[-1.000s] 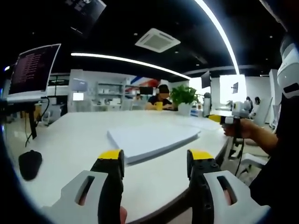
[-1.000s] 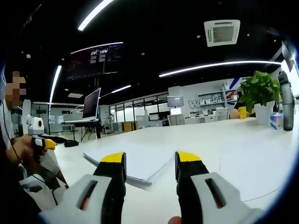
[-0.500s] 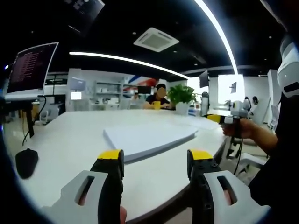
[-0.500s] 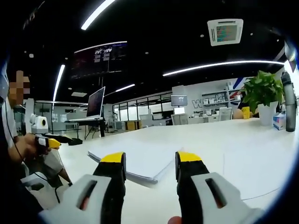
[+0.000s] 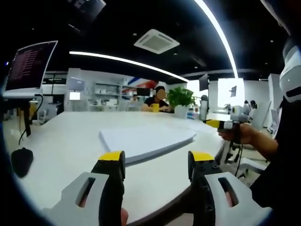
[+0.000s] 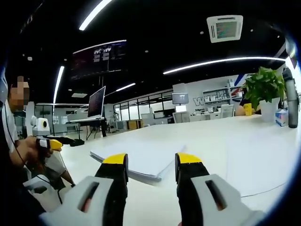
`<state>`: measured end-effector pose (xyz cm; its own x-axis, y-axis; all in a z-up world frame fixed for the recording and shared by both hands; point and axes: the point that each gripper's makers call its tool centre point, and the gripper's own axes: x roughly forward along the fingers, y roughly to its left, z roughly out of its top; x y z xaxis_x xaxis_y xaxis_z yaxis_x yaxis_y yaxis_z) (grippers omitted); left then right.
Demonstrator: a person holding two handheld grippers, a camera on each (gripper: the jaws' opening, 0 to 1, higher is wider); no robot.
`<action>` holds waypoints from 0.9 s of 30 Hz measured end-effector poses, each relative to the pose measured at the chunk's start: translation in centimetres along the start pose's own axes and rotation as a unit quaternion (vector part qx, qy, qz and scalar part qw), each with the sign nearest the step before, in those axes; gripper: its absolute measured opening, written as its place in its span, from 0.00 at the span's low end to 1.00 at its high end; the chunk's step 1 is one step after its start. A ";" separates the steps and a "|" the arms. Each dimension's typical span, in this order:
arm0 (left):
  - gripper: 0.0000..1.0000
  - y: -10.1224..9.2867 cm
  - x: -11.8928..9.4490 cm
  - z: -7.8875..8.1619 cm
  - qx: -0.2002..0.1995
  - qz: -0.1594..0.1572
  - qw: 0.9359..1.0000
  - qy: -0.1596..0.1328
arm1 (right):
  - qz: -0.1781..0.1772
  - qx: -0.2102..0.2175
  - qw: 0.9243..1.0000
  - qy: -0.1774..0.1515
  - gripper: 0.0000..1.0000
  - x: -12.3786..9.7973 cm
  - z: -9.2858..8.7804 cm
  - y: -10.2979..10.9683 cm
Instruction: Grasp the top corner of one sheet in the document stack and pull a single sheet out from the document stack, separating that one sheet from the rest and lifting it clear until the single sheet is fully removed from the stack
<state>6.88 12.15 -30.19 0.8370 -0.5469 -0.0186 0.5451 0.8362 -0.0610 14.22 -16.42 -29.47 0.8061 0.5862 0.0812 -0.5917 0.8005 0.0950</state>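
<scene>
A flat stack of white sheets (image 5: 146, 140) lies on the white table (image 5: 61, 141), its near corner pointing at the table's edge. My left gripper (image 5: 157, 158) hovers short of that stack, jaws open and empty, yellow-tipped. In the right gripper view the same document stack (image 6: 141, 155) lies just beyond my right gripper (image 6: 151, 160), which is also open with nothing between its jaws. The right gripper (image 5: 225, 124), held in a hand, shows at the right of the left gripper view; the left gripper (image 6: 47, 143) shows at the left of the right gripper view.
A black mouse (image 5: 21, 161) rests on the table at the left, below a monitor (image 5: 30, 66). A potted plant (image 6: 263, 92) and a dark bottle (image 6: 291, 101) stand at the far end. A person sits far behind the table. A thin cable (image 6: 263, 190) lies on the table.
Both views have drifted slightly; the stack sits a little lower and closer in each. The hand with the right gripper has dropped a bit in the left gripper view. Jaws remain open.
</scene>
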 end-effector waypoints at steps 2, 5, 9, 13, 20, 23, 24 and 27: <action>0.54 -0.1 0.0 -0.2 -0.001 -0.001 1.000 0.002 | 0.002 0.001 1.000 0.004 0.40 0.0 -0.2 0.1; 0.54 -0.2 -0.1 -0.5 -0.002 -0.001 1.000 0.007 | 0.002 -0.002 1.000 0.007 0.39 0.2 -0.3 0.2; 0.54 0.0 -0.3 -0.6 -0.003 0.001 1.000 0.010 | 0.002 -0.012 1.000 0.013 0.39 0.3 -0.6 0.3; 0.54 0.3 -0.4 -0.5 -0.001 0.004 1.000 0.012 | -0.002 -0.007 1.000 0.013 0.37 0.4 -0.5 0.1; 0.53 0.8 -0.7 -0.6 0.002 0.011 1.000 0.017 | -0.013 -0.020 1.000 0.015 0.35 0.5 -0.7 -0.1; 0.53 0.9 -0.7 -0.9 -0.002 0.014 1.000 0.018 | -0.012 -0.021 1.000 0.017 0.35 0.4 -0.8 -0.1; 0.53 0.9 -0.7 -1.0 -0.003 0.015 1.000 0.019 | -0.012 -0.021 1.000 0.017 0.35 0.4 -0.8 -0.1; 0.53 0.9 -0.8 -1.3 -0.005 0.015 1.000 0.021 | -0.012 -0.018 1.000 0.015 0.35 0.3 -0.7 -0.1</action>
<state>6.64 13.23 -31.49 0.8500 -0.5231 -0.0628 0.5191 0.8519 -0.0700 14.53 -16.24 -30.17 0.8202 0.5699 0.0491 -0.5720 0.8180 0.0609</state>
